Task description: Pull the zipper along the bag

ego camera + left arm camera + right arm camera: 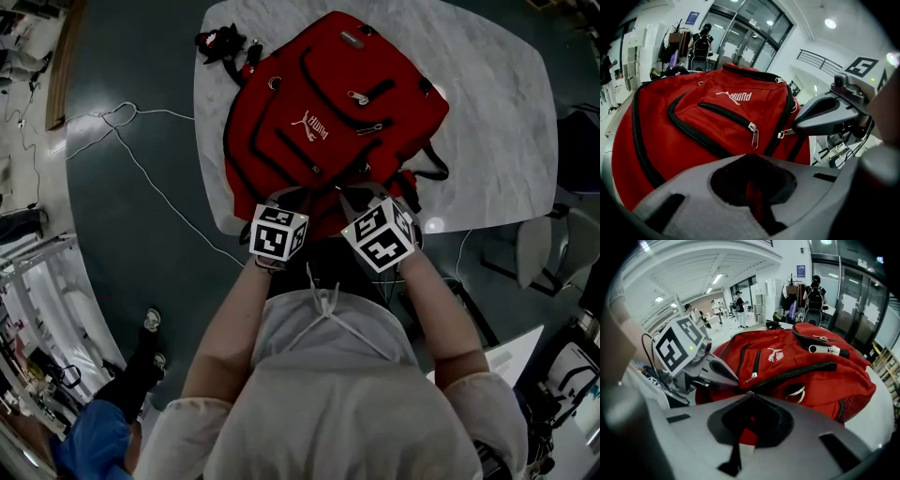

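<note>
the red bag (319,112) lies flat on the white tabletop (497,122), right in front of the person. both claws are at its near edge, just beside each other. the left claw (748,159) is squeezed together and red cloth shows in the gap, so it looks like it is pinching the bag to hold it steady. the right claw (749,395) is squeezed together too, with a tiny silver bit at its tip. that looks like the zipper pull (781,134).

i think the job has only just begun. the long black zipper (797,372) runs away from the right claw and over the bag, and the pull seems to be at the near end of it. so almost all of the zipper is left to go.

the tabletop is smooth and looks like white stone. a black bundle (220,42) sits at its far corner, close to the bag. the floor (141,281) is dark, with a thin white cable (155,183) lying on it. the room is big and bright, with glass doors (750,42) and people (739,308) standing far off.
</note>
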